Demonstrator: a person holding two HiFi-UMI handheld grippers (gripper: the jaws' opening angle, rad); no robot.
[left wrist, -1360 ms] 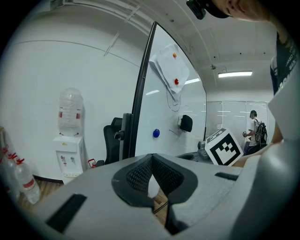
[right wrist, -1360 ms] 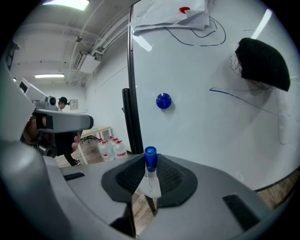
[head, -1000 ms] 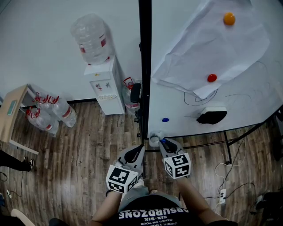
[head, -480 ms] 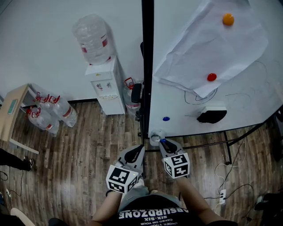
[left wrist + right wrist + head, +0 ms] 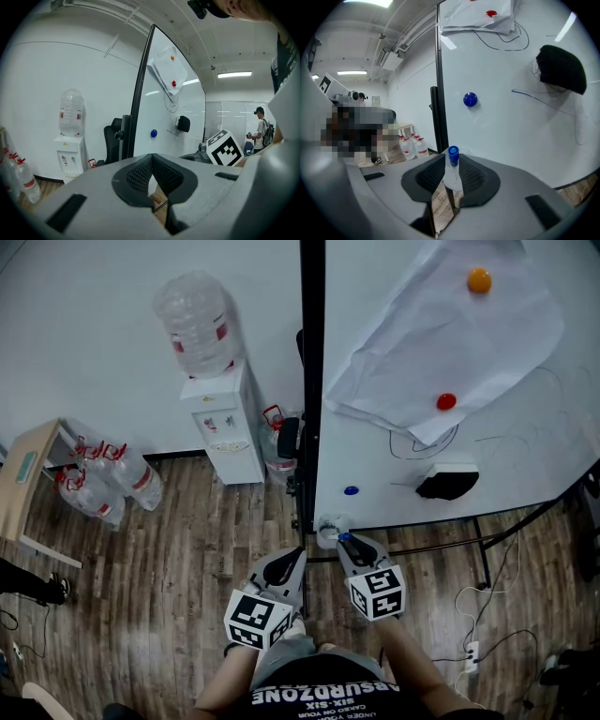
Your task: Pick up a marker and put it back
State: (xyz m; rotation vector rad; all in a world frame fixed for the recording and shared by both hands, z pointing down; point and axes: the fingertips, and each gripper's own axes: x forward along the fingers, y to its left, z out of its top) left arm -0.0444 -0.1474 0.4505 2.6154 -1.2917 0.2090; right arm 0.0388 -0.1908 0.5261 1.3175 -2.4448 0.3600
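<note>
**A:** Where is the marker?

**B:** The marker (image 5: 453, 161) stands upright between the fingers (image 5: 430, 176) of the right gripper (image 5: 345, 542), blue cap on top. They are clenched on its pale barrel. In the head view it sits at lower centre, with only the cap showing at the gripper's tip. It is just beside the bottom left corner of the whiteboard (image 5: 375, 460).

**A:** And the other hand?

**B:** The left gripper (image 5: 296, 555) is also at lower centre, just left of the right one and above the wooden floor (image 5: 169, 549). Its own fingers (image 5: 139, 176) are pressed together at the tips, with nothing between them.

**A:** What is on the board?

**B:** A sheet of paper (image 5: 441, 343) fills the upper right, with an orange magnet (image 5: 479, 280) and a red magnet (image 5: 446, 401) on it. Below the sheet are a blue magnet (image 5: 351, 491) and a black eraser (image 5: 448, 482), with thin pen lines around them.

**A:** Anything to the left of the board?

**B:** A water dispenser (image 5: 223, 423) with an upturned bottle stands against the white wall, upper left of centre. Spare water bottles (image 5: 103, 484) lie on the floor at the left edge.
</note>
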